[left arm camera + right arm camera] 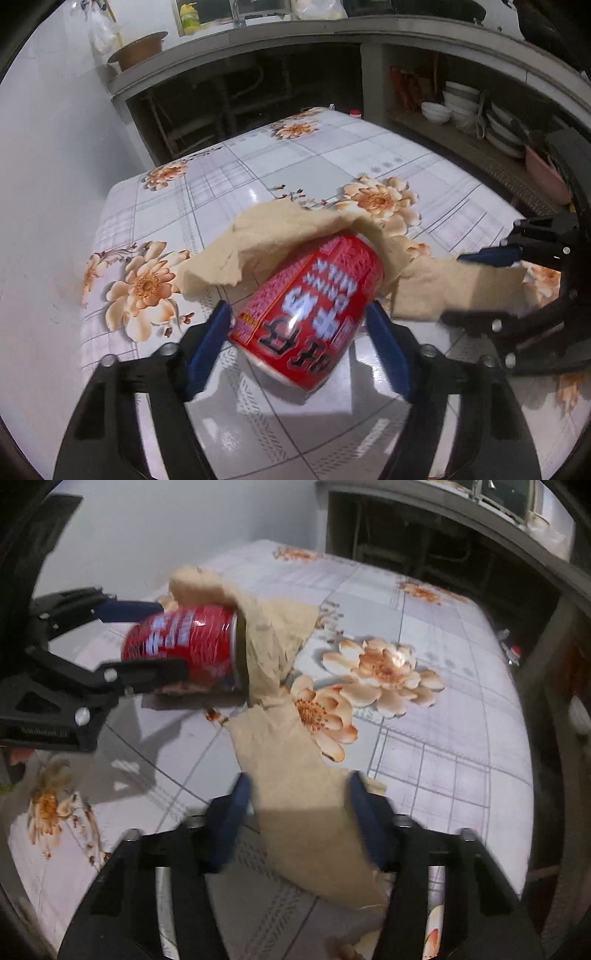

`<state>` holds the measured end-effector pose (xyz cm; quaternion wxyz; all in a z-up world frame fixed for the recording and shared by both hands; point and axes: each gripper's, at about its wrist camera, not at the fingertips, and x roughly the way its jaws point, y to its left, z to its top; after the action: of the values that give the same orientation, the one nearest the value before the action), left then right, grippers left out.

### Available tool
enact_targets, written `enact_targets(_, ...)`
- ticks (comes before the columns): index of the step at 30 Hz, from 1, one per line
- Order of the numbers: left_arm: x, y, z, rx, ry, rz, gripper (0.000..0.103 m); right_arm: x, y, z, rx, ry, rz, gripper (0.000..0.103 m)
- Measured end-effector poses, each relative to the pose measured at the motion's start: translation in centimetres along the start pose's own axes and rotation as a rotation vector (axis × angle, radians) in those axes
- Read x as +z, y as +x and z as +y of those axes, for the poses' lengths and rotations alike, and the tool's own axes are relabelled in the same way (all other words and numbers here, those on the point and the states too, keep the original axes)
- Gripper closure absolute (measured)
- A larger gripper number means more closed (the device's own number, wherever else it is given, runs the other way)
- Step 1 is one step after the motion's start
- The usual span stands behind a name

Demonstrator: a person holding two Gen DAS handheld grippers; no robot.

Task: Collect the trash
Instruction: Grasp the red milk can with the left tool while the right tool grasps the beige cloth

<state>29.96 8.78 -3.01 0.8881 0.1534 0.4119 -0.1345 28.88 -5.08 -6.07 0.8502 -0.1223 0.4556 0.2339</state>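
Observation:
A red drink can (310,314) with white and black lettering lies tilted between the blue pads of my left gripper (299,317), which is shut on it. The can's far end pokes under a crumpled beige paper napkin (280,236) on the floral table. In the right wrist view the can (184,646) is held by the left gripper (155,642) at the upper left. My right gripper (299,794) straddles the napkin's near end (306,812); its jaws are wide and I cannot tell whether they press the paper.
The table (258,177) has a glossy floral cloth and stands against a white wall on the left. A concrete counter behind holds a pan (140,51). Shelves at right hold stacked bowls (461,103). A small red-capped item (513,651) sits near the table's far edge.

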Motion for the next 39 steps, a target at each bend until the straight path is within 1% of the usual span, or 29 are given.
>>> enact_targets(1, -0.1, -0.1, 0.0, 0.0, -0.001, -0.001, 0.035, -0.1, -0.1, -0.1, 0.011, 0.014, -0.003, 0.073)
enact_targets(2, -0.3, -0.3, -0.1, -0.001, 0.0, -0.006, 0.037, -0.2, -0.3, -0.2, 0.007, 0.023, -0.005, 0.09)
enact_targets(3, -0.3, -0.4, -0.2, -0.003, 0.002, -0.009, 0.039, -0.4, -0.5, -0.3, 0.0, 0.038, -0.001, 0.098)
enact_targets(4, -0.5, -0.6, -0.3, -0.006, 0.003, -0.012, 0.04, -0.6, -0.5, -0.4, 0.007, 0.058, 0.004, 0.101)
enact_targets(7, -1.2, -1.5, -0.7, -0.019, -0.007, -0.016, 0.042, -1.5, -1.9, -0.9, -0.002, 0.104, -0.021, 0.102)
enact_targets(9, -1.9, -2.2, -1.1, -0.031, -0.017, -0.021, 0.043, -2.5, -3.5, -1.2, 0.001, 0.148, -0.049, 0.102)
enact_targets(13, -4.0, -4.3, -2.7, -0.042, -0.023, -0.032, 0.044, -5.4, -8.0, -1.7, -0.004, 0.213, -0.114, 0.102)
enact_targets(18, -6.9, -7.3, -4.3, -0.081, -0.061, -0.035, 0.045, -9.2, -13.8, -1.2, -0.02, 0.206, -0.146, 0.102)
enact_targets(21, -8.3, -8.7, -4.6, -0.106, -0.113, -0.024, 0.045, -11.4, -16.7, -0.3, -0.024, 0.192, -0.128, 0.102)
enact_targets(22, -8.7, -9.1, -4.6, -0.115, -0.131, -0.018, 0.046, -11.9, -17.2, 0.0, -0.02, 0.19, -0.126, 0.102)
enact_targets(24, -9.3, -9.9, -4.6, -0.141, -0.163, -0.022, 0.052, -12.4, -18.6, 0.5, -0.006, 0.183, -0.131, 0.102)
enact_targets(28, -9.6, -10.4, -4.3, -0.165, -0.208, -0.022, 0.055, -11.3, -19.8, 1.0, 0.039, 0.161, -0.186, 0.101)
enact_targets(30, -9.7, -10.4, -4.1, -0.168, -0.225, -0.025, 0.055, -10.1, -18.9, 0.9, 0.024, 0.16, -0.195, 0.099)
enact_targets(32, -9.7, -10.4, -4.2, -0.168, -0.241, -0.025, 0.055, -8.9, -17.1, 0.3, 0.039, 0.176, -0.196, 0.098)
enact_targets(34, -9.6, -10.3, -4.1, -0.169, -0.252, -0.025, 0.055, -7.4, -14.1, -0.7, 0.037, 0.222, -0.173, 0.097)
enact_targets(36, -9.6, -10.2, -3.9, -0.174, -0.266, -0.024, 0.055, -6.7, -11.8, -1.5, 0.05, 0.264, -0.151, 0.078)
enact_targets(37, -9.6, -10.2, -3.8, -0.177, -0.271, -0.023, 0.055, -6.4, -10.4, -2.1, 0.061, 0.298, -0.13, 0.061)
enact_targets(38, -9.7, -10.2, -3.7, -0.182, -0.28, -0.021, 0.055, -6.2, -9.4, -2.4, 0.075, 0.317, -0.119, 0.046)
enact_targets(39, -9.7, -10.1, -3.6, -0.186, -0.287, -0.02, 0.055, -6.2, -8.9, -2.5, 0.083, 0.329, -0.111, 0.041)
